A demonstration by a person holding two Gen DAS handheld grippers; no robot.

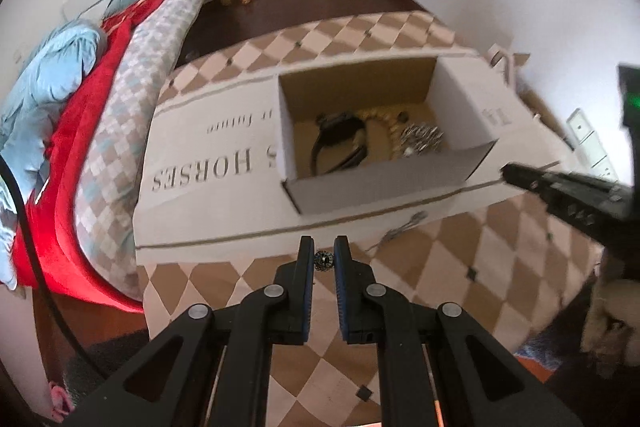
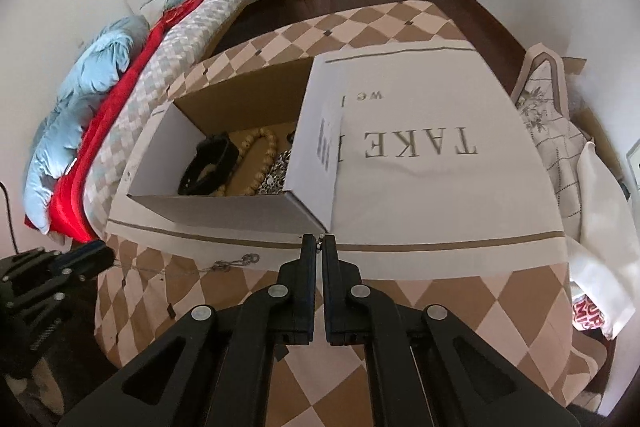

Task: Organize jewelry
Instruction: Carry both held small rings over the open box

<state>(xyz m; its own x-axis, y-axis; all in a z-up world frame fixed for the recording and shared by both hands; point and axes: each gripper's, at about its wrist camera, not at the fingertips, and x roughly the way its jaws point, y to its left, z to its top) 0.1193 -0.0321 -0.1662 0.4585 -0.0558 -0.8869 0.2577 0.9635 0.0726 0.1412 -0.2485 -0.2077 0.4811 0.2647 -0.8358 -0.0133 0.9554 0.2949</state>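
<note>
Left gripper point(image 1: 323, 259) fingers nearly closed, pinching a small dark beaded ring point(image 1: 323, 260) above the checkered blanket point(image 1: 460, 267). Right gripper point(image 2: 319, 247) fingers almost shut on a thin chain end point(image 2: 319, 242); chain necklace point(image 2: 236, 262) trails across the blanket. Open cardboard box point(image 1: 384, 187) ahead holds black watch point(image 1: 340, 135), bead necklace point(image 2: 264, 155), and a silver piece point(image 1: 422, 141).

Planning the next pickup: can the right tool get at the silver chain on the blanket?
Probably not yet: the chain lies uncovered, but the right tool seems shut on a small metal piece.
</note>
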